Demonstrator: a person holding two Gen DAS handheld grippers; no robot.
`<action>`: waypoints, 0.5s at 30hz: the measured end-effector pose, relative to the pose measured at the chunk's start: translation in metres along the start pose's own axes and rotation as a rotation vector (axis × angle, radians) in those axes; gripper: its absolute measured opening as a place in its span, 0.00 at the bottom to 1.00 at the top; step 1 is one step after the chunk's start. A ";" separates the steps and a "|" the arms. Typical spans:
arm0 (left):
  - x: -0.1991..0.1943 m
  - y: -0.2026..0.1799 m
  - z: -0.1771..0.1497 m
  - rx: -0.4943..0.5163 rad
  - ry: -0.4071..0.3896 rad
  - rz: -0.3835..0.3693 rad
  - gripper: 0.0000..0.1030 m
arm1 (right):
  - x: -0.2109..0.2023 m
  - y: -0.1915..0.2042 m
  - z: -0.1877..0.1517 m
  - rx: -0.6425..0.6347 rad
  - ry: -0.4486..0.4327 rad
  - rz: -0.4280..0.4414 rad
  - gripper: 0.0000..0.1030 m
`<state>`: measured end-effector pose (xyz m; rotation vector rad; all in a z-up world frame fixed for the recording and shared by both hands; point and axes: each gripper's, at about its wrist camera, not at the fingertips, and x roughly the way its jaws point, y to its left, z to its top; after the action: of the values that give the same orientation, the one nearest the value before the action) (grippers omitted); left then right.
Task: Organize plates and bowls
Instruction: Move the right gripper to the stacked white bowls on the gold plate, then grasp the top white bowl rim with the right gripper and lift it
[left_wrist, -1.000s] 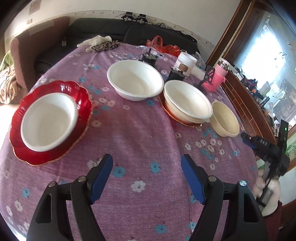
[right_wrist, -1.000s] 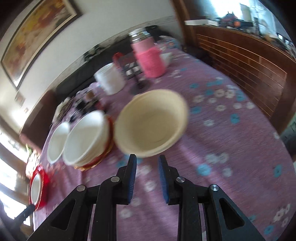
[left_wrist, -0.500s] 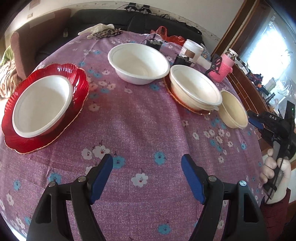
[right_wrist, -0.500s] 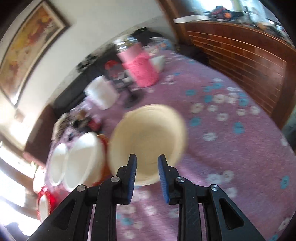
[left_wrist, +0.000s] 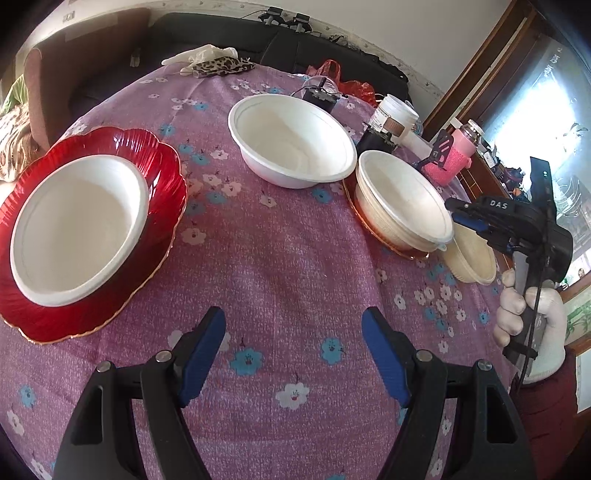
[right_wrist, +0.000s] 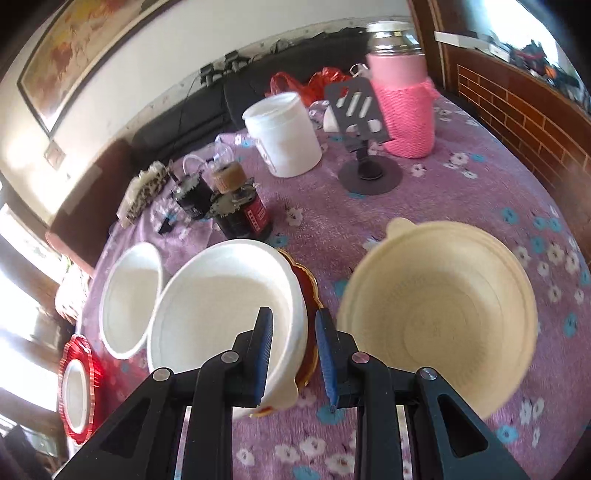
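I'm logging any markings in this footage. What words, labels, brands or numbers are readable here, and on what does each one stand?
"DAS": white letters on top of the black body of the right tongs, seen from the left wrist view.
Red label on the small dark jar: there is print, but it is too blurred to read.
Label on the white tub: faint marks, too small to read.
Nothing else in either view carries readable text.

Left of my left gripper (left_wrist: 293, 345) I see a glossy ribbed red plastic plate (left_wrist: 162, 177); beneath it, matt purple flowered cloth tablecloth (left_wrist: 280, 266); ahead, a pink knitted bottle sleeve (right_wrist: 406, 118)
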<state>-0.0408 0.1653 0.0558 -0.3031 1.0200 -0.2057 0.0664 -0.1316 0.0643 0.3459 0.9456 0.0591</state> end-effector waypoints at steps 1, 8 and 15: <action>0.002 0.001 0.001 -0.005 0.003 -0.002 0.73 | 0.005 0.003 0.002 -0.011 0.007 -0.006 0.25; 0.008 0.003 -0.002 -0.014 0.024 -0.014 0.73 | 0.009 0.010 0.003 -0.029 -0.001 -0.012 0.08; 0.001 0.007 -0.003 -0.031 0.010 -0.020 0.73 | -0.056 0.034 -0.026 -0.134 -0.088 0.161 0.08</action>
<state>-0.0430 0.1714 0.0513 -0.3407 1.0310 -0.2103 0.0160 -0.1040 0.1051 0.2980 0.8206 0.2517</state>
